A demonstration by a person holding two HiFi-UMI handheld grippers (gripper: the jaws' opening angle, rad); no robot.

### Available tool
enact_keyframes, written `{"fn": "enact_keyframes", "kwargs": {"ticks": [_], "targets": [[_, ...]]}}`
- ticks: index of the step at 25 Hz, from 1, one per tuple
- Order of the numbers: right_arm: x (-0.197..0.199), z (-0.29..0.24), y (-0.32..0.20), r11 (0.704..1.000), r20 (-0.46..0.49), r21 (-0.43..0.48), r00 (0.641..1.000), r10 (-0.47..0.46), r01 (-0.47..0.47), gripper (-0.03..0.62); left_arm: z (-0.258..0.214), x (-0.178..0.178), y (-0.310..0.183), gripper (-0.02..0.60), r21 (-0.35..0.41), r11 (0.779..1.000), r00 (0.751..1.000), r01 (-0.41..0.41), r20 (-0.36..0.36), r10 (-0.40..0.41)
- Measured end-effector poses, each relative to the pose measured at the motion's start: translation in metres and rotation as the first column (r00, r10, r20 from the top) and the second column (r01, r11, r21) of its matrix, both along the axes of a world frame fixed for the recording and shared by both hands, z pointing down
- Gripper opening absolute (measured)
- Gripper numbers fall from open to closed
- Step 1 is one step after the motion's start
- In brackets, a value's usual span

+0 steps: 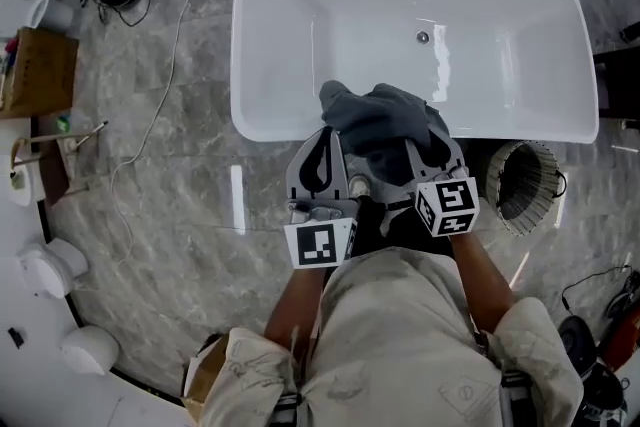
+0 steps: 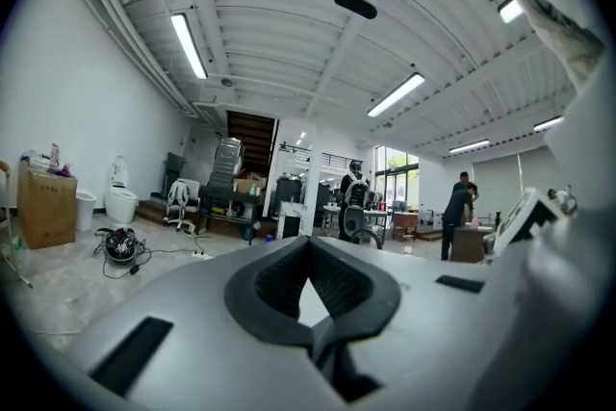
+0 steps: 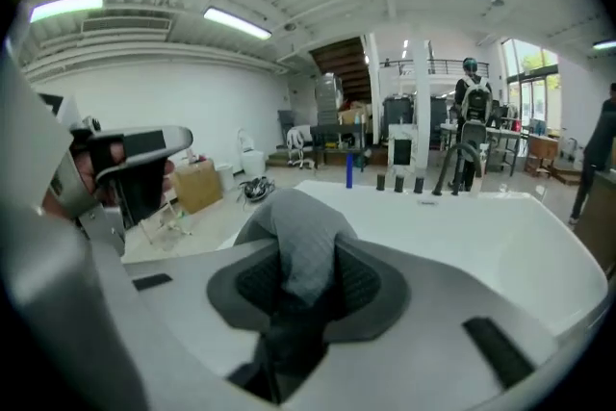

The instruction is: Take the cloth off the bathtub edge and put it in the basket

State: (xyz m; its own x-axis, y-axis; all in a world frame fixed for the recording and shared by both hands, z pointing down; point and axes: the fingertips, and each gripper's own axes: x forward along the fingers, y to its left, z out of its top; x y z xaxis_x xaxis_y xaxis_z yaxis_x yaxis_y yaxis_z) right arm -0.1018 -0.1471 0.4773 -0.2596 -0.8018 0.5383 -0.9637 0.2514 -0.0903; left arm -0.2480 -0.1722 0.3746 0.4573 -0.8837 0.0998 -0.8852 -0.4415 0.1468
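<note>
Head view: cloth (image 1: pixel 383 118) over right gripper (image 1: pixel 413 151)

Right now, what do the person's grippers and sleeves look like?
The left gripper and right gripper have pale grey bodies with dark ribbed pads, and each carries a white cube with black square markers. The person wears light beige sleeves.

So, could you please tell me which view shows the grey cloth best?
The head view: the whole cloth shows there, bunched up over the bathtub's near rim. The right gripper view shows only a fold pinched between the right gripper's jaws. The left gripper view shows none of it.
</note>
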Motion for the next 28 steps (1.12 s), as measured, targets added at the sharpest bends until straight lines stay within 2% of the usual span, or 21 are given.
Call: {"fn": "enact_keyframes", "kwargs": {"ticks": [3, 5, 9, 13, 16, 21, 24, 28], "targets": [[0.017, -0.059, -0.006, 0.989, 0.036, 0.134, 0.997, 0.063, -0.067, 0.083, -0.030, 0.015, 0.000, -0.005, 0.053, 0.998, 1.000, -0.027, -0.011, 0.027], [0.030, -0.098, -0.009, 0.967, 0.053, 0.229, 0.993, 0.101, -0.111, 0.083, -0.051, 0.026, -0.002, -0.005, 0.088, 0.995, 0.999, -0.046, -0.020, 0.048], [0.058, -0.169, -0.004, 0.894, 0.070, 0.412, 0.985, 0.160, -0.175, 0.083, -0.085, 0.050, -0.002, -0.005, 0.143, 0.986, 0.996, -0.083, -0.024, 0.087], [0.095, -0.215, 0.014, 0.819, 0.062, 0.524, 0.969, 0.237, -0.234, 0.083, -0.108, 0.081, 0.001, -0.005, 0.189, 0.975, 0.993, -0.116, -0.012, 0.121], [0.135, -0.232, 0.031, 0.774, 0.061, 0.565, 0.950, 0.306, -0.285, 0.083, -0.121, 0.114, 0.005, -0.005, 0.225, 0.961, 0.986, -0.160, -0.003, 0.165], [0.209, -0.244, 0.068, 0.719, 0.064, 0.582, 0.903, 0.426, -0.380, 0.083, -0.129, 0.180, 0.018, -0.005, 0.229, 0.940, 0.966, -0.254, 0.011, 0.259], [0.249, -0.246, 0.093, 0.682, 0.065, 0.586, 0.864, 0.499, -0.438, 0.083, -0.130, 0.218, 0.029, -0.005, 0.224, 0.923, 0.948, -0.312, 0.012, 0.317], [0.310, -0.248, 0.132, 0.624, 0.067, 0.587, 0.799, 0.598, -0.516, 0.083, -0.131, 0.278, 0.044, -0.005, 0.221, 0.891, 0.916, -0.396, 0.023, 0.401]]}}
